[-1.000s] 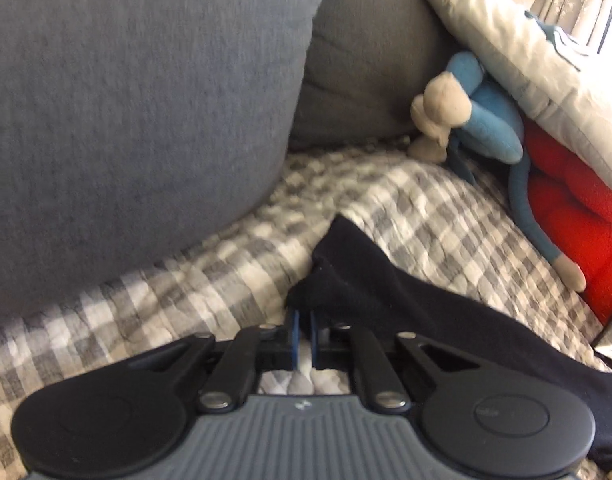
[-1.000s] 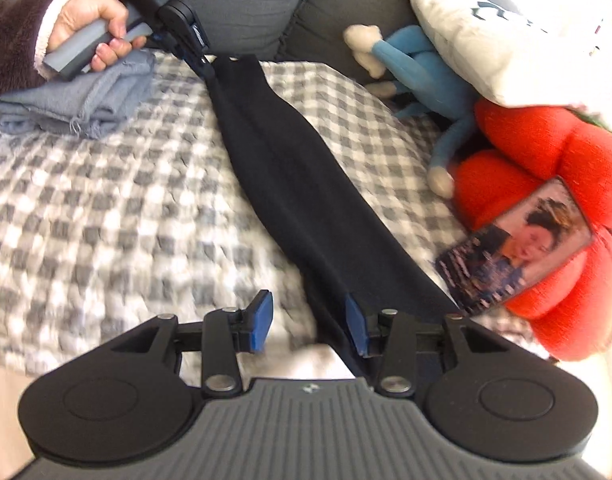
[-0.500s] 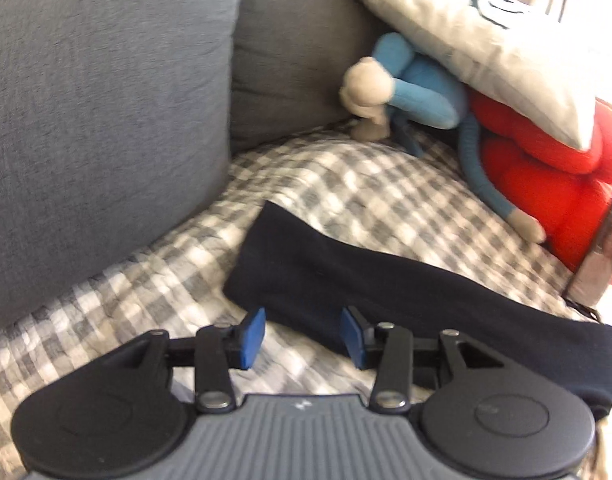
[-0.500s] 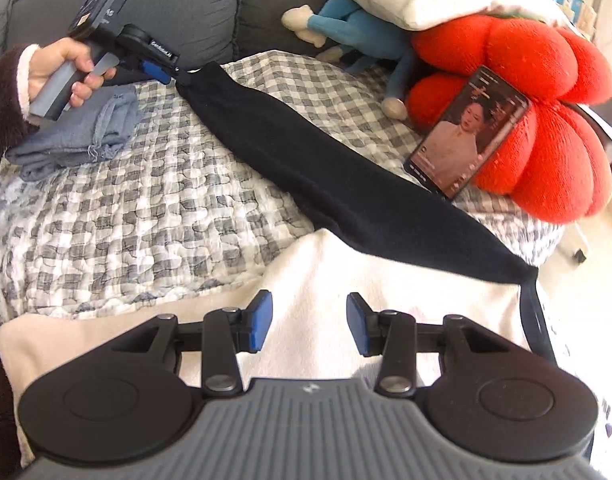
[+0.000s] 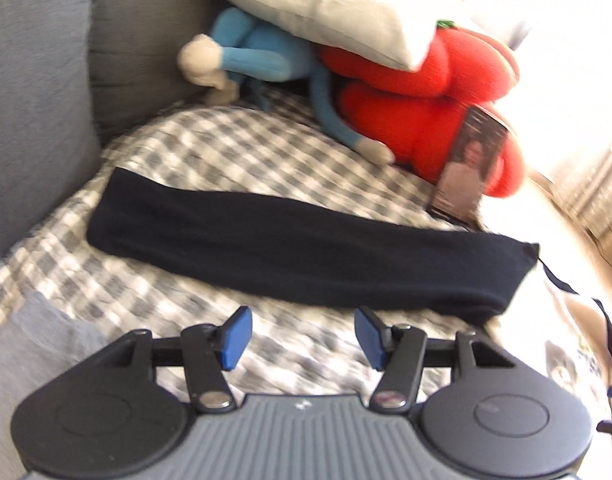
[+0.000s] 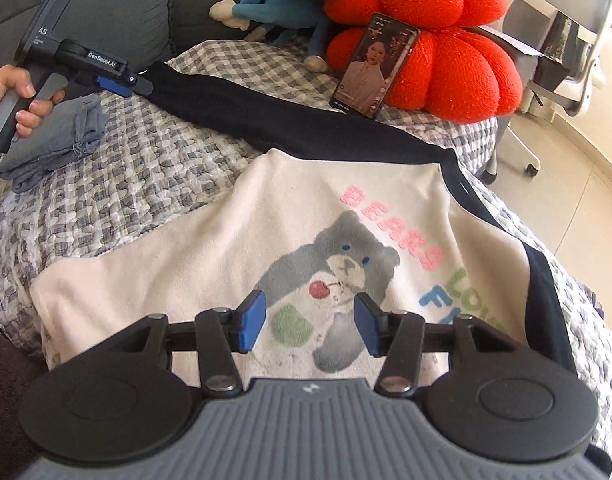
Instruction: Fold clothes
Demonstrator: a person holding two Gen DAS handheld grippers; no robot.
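Between the right gripper (image 6: 308, 325) jaws: nothing gripped, jaws opening, about half-wide, hovering over the bear print on the cream sweatshirt (image 6: 194, 240) spread flat just ahead. Left gripper (image 5: 302, 333) same story: jaws opening, empty, checked cover under them, black sleeve (image 5: 290, 252) just beyond its tips, laid out straight across. Progress: early. Sleeve is stretched out, body flat, no fold made on this shirt yet. A grey garment (image 6: 54, 140) near the left hand (image 6: 10, 96) looks already folded, though it's small and partly hidden, so probably. Right view alone shows the shirt body, print and that hand. Left view shows the sleeve's full run to the cuff end; motion blur there.
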